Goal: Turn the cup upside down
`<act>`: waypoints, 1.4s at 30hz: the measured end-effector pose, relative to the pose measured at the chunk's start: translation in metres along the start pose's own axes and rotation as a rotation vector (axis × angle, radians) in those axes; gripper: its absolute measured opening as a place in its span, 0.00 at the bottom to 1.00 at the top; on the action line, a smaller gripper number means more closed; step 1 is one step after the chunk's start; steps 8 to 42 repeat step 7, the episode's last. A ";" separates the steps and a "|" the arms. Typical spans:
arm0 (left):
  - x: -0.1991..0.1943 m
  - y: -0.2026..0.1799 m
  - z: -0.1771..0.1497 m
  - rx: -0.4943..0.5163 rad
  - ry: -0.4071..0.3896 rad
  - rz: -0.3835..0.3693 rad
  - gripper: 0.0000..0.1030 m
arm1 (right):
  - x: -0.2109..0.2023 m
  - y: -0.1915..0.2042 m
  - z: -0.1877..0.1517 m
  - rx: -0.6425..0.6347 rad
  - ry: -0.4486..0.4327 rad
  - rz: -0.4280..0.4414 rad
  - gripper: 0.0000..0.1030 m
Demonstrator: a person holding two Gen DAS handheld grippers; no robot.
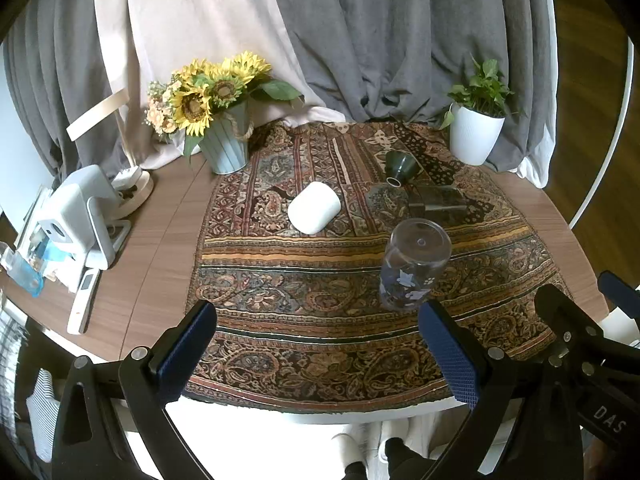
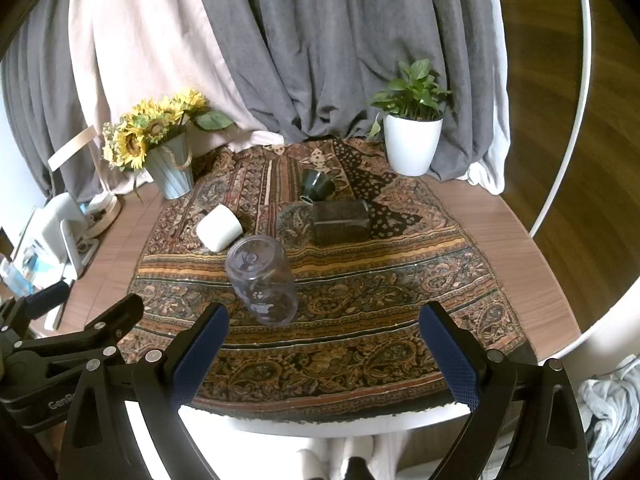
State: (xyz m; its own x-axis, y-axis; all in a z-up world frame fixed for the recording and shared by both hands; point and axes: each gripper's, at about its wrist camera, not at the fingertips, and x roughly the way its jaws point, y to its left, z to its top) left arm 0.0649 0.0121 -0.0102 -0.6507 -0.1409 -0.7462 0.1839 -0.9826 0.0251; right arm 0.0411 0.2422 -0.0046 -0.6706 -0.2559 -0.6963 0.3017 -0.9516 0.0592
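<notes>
Clear cup (image 1: pixel 412 264) stands base-up; both tongs, left gripper (image 1: pixel 318 354) and right gripper (image 2: pixel 326 354), released (withdrawal likely remains).

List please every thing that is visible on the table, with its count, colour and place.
clear cup: 1, transparent with pale print, upside down, near cloth front
white cup: 1, white, mid cloth
green cup: 1, dark green, on its side, back
dark box: 1, brownish, beside green cup
sunflower bucket: 1, grey-blue, back left
potted plant: 1, white pot, back right
patterned cloth: 1, brown-orange, covering table
left gripper: fingers open
right gripper: fingers open
</notes>
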 end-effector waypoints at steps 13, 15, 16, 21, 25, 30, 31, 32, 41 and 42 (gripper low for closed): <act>0.001 0.000 0.001 0.002 0.000 0.002 1.00 | 0.002 0.000 0.000 0.001 0.002 -0.001 0.93; 0.001 0.000 0.001 0.002 0.000 0.002 1.00 | 0.002 0.000 0.000 0.001 0.002 -0.001 0.93; 0.001 0.000 0.001 0.002 0.000 0.002 1.00 | 0.002 0.000 0.000 0.001 0.002 -0.001 0.93; 0.001 0.000 0.001 0.002 0.000 0.002 1.00 | 0.002 0.000 0.000 0.001 0.002 -0.001 0.93; 0.001 0.000 0.001 0.002 0.000 0.002 1.00 | 0.002 0.000 0.000 0.001 0.002 -0.001 0.93; 0.001 0.000 0.001 0.002 0.000 0.002 1.00 | 0.002 0.000 0.000 0.001 0.002 -0.001 0.93; 0.001 0.000 0.001 0.002 0.000 0.002 1.00 | 0.002 0.000 0.000 0.001 0.002 -0.001 0.93; 0.001 0.000 0.001 0.002 0.000 0.002 1.00 | 0.002 0.000 0.000 0.001 0.002 -0.001 0.93; 0.001 0.000 0.001 0.002 0.000 0.002 1.00 | 0.002 0.000 0.000 0.001 0.002 -0.001 0.93; 0.001 0.000 0.001 0.002 0.000 0.002 1.00 | 0.002 0.000 0.000 0.001 0.002 -0.001 0.93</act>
